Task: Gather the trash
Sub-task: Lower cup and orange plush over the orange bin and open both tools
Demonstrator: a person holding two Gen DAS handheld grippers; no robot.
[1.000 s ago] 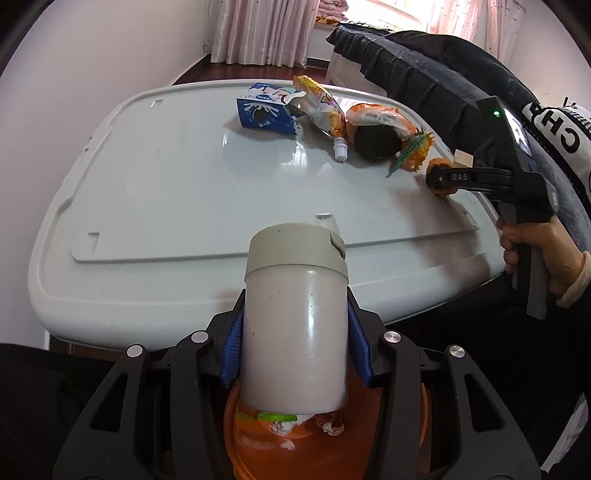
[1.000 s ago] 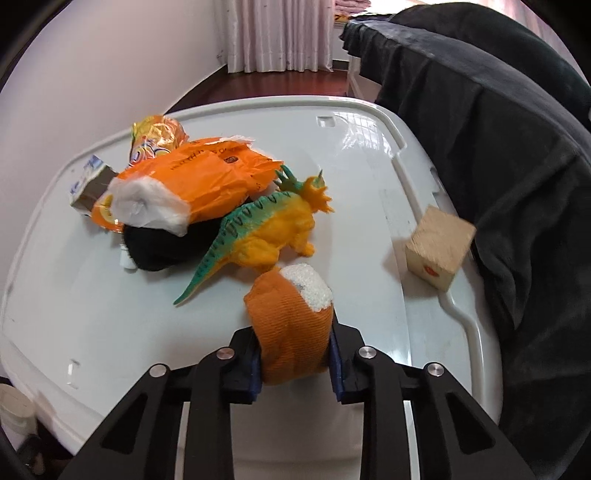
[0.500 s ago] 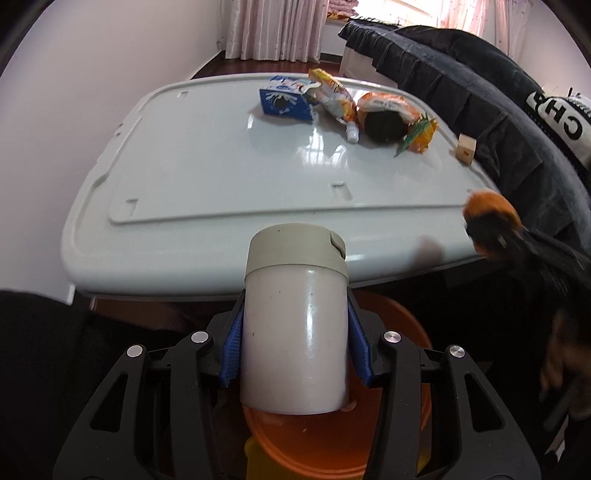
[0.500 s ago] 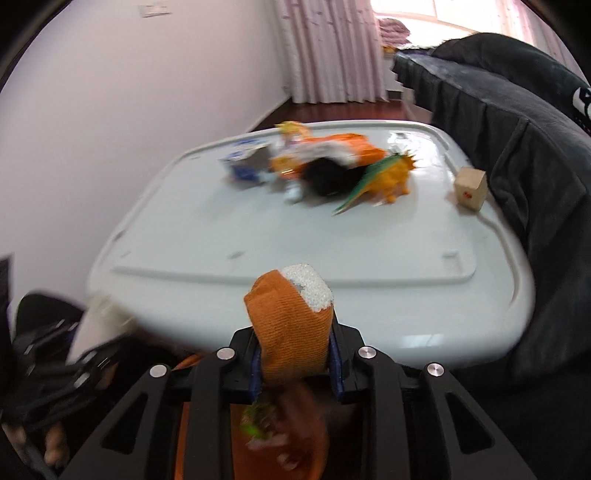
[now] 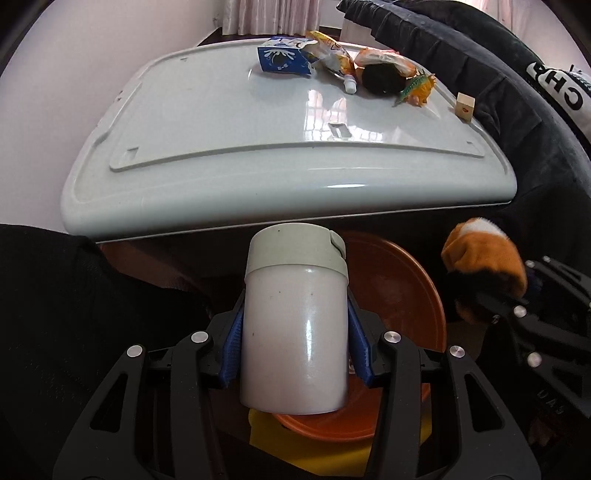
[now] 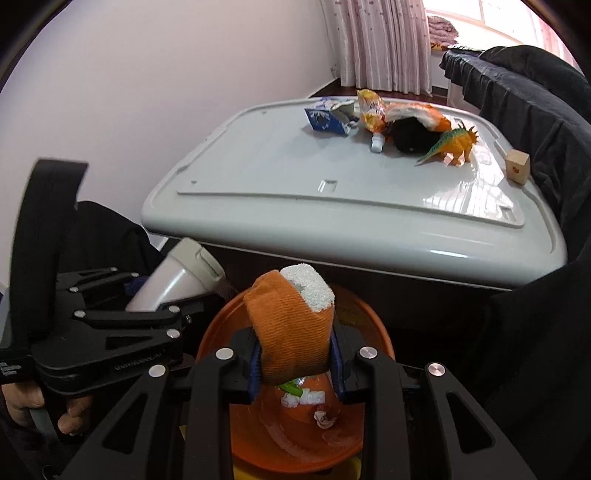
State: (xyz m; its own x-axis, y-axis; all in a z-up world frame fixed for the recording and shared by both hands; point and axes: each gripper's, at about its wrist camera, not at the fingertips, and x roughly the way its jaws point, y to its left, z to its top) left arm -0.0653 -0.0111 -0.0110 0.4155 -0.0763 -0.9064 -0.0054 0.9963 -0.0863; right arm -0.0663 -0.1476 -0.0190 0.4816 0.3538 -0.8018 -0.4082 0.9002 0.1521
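Orange sock sits clamped between the right gripper's fingers, poised over the orange bin below the tabletop's near edge. Just left, the left gripper squeezes a white bottle above the same bin. Far across the tabletop lie a blue carton, wrappers, a toy dinosaur and a wooden block.

Daylight enters from the window at upper right, overexposed. Glare patches sit on the white lid right of centre. Lower frame areas are dim. Fisheye curvature bends edges; dark vignetting fills the corners. Focus is sharp.
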